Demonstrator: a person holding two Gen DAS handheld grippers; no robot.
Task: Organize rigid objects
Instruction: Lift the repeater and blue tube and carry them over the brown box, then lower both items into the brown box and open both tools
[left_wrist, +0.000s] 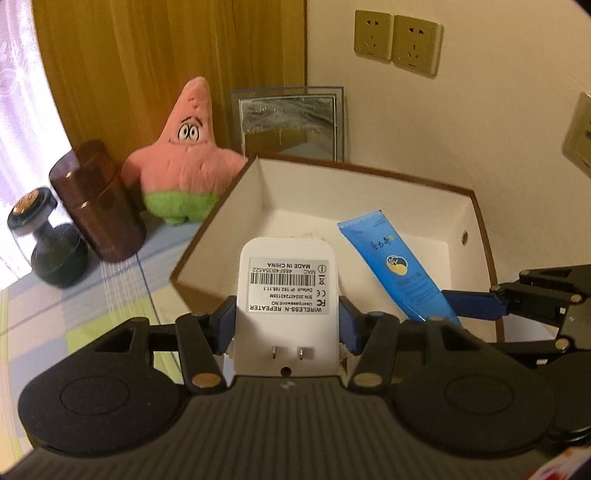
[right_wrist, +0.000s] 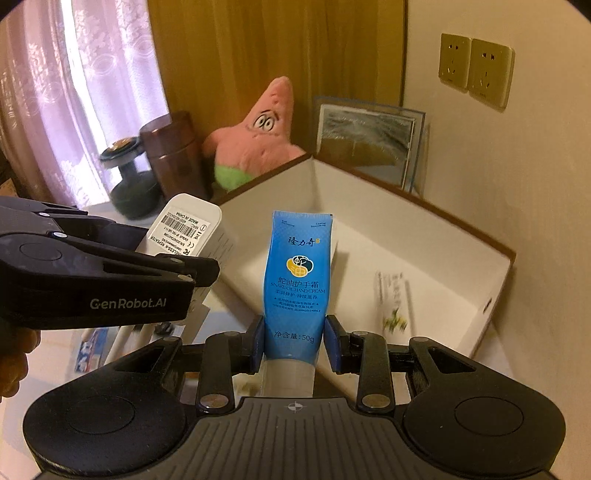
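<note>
Now both grippers grip: left gripper (left_wrist: 288, 321) repeater (left_wrist: 286, 291), right gripper (right_wrist: 295, 341) tube (right_wrist: 297, 273).

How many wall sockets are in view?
3. Two sit side by side on the wall above the box: one, the next. A third is cut off at the left view's right edge; others may be hidden.

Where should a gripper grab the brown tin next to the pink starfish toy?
Probably around the brown tin body, below the lid seam, from the front. It stands upright and round; the plush crowds one side, the dark dumbbell the other.
</note>
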